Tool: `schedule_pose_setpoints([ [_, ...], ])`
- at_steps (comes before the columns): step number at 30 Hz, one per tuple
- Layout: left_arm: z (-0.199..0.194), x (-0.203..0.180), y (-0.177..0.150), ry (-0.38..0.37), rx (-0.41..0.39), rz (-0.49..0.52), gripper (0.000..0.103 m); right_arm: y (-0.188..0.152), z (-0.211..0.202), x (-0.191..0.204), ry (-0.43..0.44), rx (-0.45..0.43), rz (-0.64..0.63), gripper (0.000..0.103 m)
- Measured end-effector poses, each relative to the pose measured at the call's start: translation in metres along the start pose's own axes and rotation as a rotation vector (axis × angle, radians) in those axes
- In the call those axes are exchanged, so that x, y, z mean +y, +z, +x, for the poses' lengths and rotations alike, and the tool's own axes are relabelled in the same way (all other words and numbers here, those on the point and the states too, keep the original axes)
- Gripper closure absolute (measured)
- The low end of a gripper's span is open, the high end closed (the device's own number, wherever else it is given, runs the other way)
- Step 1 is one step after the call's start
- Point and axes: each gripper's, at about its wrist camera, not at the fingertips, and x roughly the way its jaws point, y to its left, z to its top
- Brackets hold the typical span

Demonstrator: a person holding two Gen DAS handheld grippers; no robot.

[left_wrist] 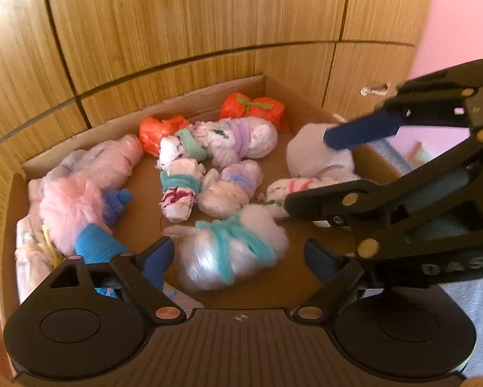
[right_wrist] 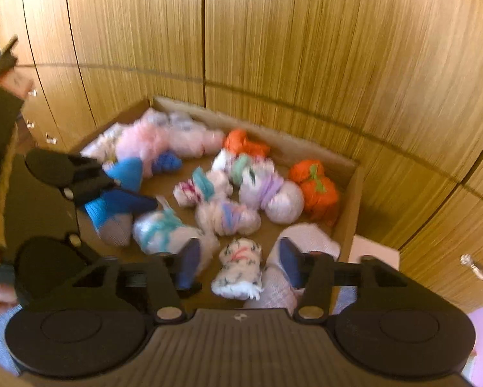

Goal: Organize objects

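Two handheld grippers lean down over an open cardboard box [left_wrist: 209, 96] that sits against wood-grain cupboard doors [left_wrist: 176, 16]. Both are tilted steeply toward the box floor, side by side.

Seen from its own camera, the left gripper [left_wrist: 241, 258] has its blue-padded fingers spread wide, with nothing pressed between them. Below the gap lies a white fluffy bundle tied with turquoise yarn [left_wrist: 231, 248], resting on the cardboard floor. Beside the left finger lies a bright blue sock roll [left_wrist: 93, 245], next to a fluffy pink bundle [left_wrist: 73, 206] at the box's left wall.

The right gripper [right_wrist: 238, 266] is partly open. Under the gap sits a small white patterned sock bundle [right_wrist: 239, 267]; the blur makes it hard to be sure, but the pads appear not to touch it. Its right finger hangs over a pale grey sock roll [right_wrist: 306, 238] in the box's near right corner. From the left camera this same gripper enters from the right, its upper blue pad over that grey roll.

Further back in the box lie more bundled socks: two orange ones [left_wrist: 254, 109] near the far wall, and several white and lilac ones [left_wrist: 228, 138] in the middle.
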Motion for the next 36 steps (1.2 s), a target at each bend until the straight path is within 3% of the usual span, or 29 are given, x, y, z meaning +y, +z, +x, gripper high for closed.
schedule_pose_setpoints([
  [4, -0.025, 0.001, -0.004, -0.004, -0.041, -0.067, 0.001, 0.003, -0.032, 0.008, -0.010, -0.059, 0.016, 0.036],
  [6, -0.039, 0.002, -0.009, -0.006, -0.055, -0.116, 0.001, 0.000, -0.048, 0.013, -0.025, -0.094, 0.040, 0.025],
  [11, -0.071, -0.001, -0.023, -0.030, -0.074, -0.200, 0.000, -0.009, -0.076, 0.024, -0.071, -0.150, 0.110, 0.014],
  [14, -0.088, -0.006, -0.028, -0.005, -0.085, -0.219, 0.000, -0.019, -0.086, 0.027, -0.101, -0.179, 0.179, 0.010],
  [20, -0.122, -0.011, -0.049, 0.098, -0.136, -0.256, 0.000, -0.039, -0.091, 0.034, -0.141, -0.174, 0.286, 0.008],
  [24, -0.136, -0.017, -0.057, 0.190, -0.170, -0.225, 0.000, -0.049, -0.099, 0.040, -0.155, -0.188, 0.315, 0.008],
  [36, -0.172, -0.020, -0.077, 0.241, -0.227, -0.225, 0.000, -0.054, -0.117, 0.055, -0.184, -0.205, 0.313, 0.006],
])
